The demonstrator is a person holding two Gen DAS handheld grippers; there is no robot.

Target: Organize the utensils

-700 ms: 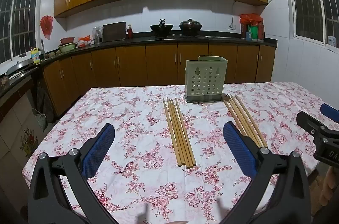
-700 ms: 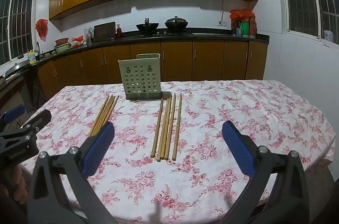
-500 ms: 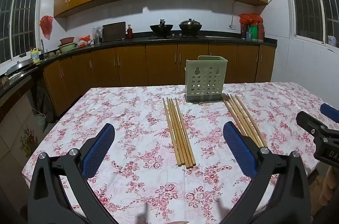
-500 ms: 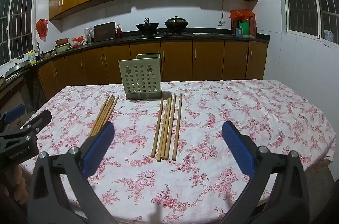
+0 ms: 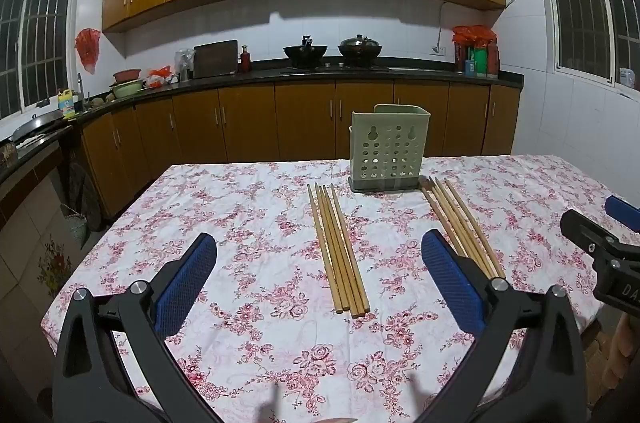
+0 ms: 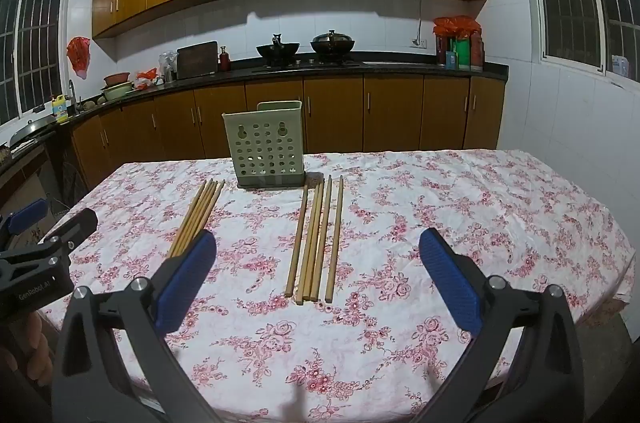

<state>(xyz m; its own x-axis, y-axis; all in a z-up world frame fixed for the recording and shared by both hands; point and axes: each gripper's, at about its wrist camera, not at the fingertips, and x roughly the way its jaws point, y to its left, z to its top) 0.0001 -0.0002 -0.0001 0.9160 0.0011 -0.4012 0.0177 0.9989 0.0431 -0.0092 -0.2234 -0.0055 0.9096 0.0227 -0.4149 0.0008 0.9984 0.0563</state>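
Observation:
Two bundles of wooden chopsticks lie on the flowered tablecloth in front of a pale green perforated utensil holder point(image 5: 389, 149) point(image 6: 265, 145). The left bundle point(image 5: 339, 251) point(image 6: 197, 215) lies ahead of my left gripper point(image 5: 319, 255), which hangs open above the cloth with nothing between its blue pads. The right bundle point(image 6: 317, 242) point(image 5: 460, 223) lies ahead of my right gripper point(image 6: 318, 253), also open and holding nothing. Each gripper shows at the edge of the other's view: the right gripper point(image 5: 600, 255), the left gripper point(image 6: 44, 243).
The table point(image 5: 248, 207) stands in a kitchen with brown cabinets point(image 5: 304, 123) behind it. A dark counter carries two pots point(image 5: 332, 50), a cutting board and bowls. The table's near edge runs just under the grippers; a white tiled wall point(image 6: 568, 119) is to the right.

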